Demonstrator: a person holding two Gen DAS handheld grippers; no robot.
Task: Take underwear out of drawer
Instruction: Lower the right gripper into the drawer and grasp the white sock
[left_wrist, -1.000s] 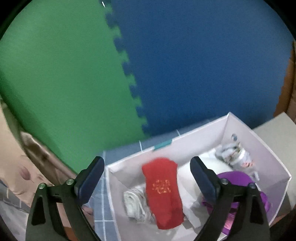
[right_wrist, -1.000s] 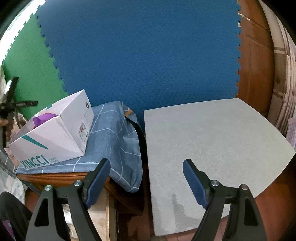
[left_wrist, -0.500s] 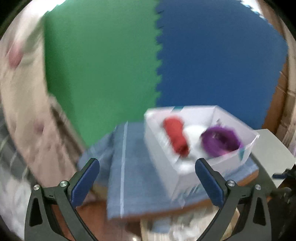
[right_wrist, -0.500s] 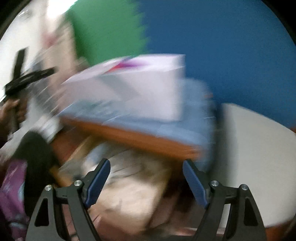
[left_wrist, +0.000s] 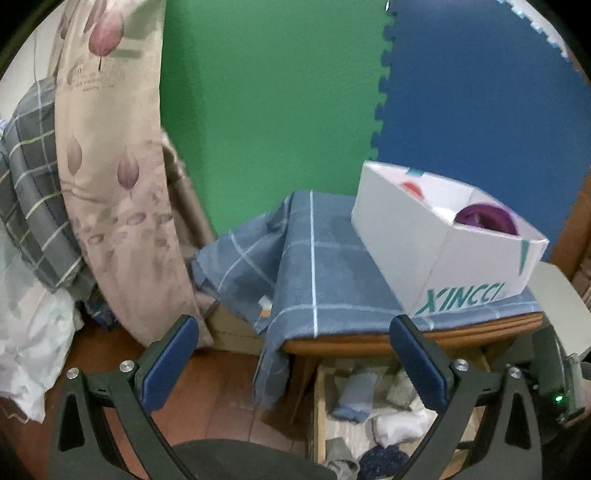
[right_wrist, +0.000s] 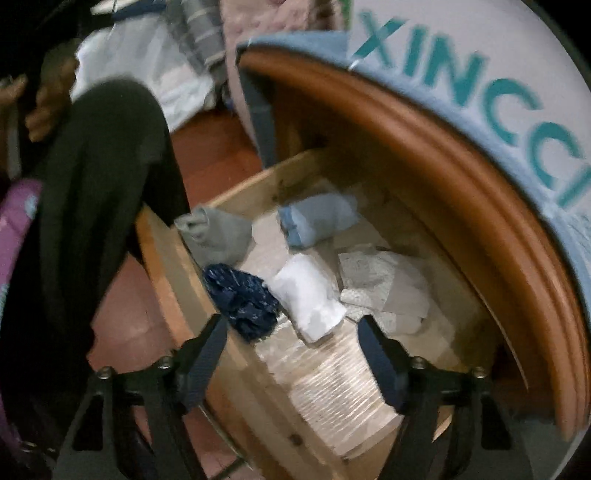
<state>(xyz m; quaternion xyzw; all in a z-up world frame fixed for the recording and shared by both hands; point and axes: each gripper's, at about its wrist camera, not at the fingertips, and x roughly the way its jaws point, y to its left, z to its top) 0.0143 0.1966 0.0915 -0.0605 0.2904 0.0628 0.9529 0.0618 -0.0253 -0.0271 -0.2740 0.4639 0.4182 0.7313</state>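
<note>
The wooden drawer (right_wrist: 173, 258) stands pulled open under the table edge. Inside lie rolled underwear: a white roll (right_wrist: 308, 295), a dark navy patterned one (right_wrist: 240, 295), a light blue one (right_wrist: 317, 219) and a grey one (right_wrist: 214, 234). My right gripper (right_wrist: 291, 332) is open, just above the white roll at the drawer's front. The left wrist view shows the drawer (left_wrist: 319, 406) low down with the same rolls (left_wrist: 397, 424). My left gripper (left_wrist: 291, 354) is open and empty, held back from the table.
A white XINCCI box (left_wrist: 443, 258) with purple and red clothes stands on the blue checked cloth (left_wrist: 314, 266) over the wooden table (right_wrist: 443, 158). A floral pillow (left_wrist: 110, 166) leans at the left. The person's dark-trousered leg (right_wrist: 92, 221) is beside the drawer.
Both grippers dropped away from the box and table top. The right one swung left and down over the open drawer. The left one pulled back to view the table front.
</note>
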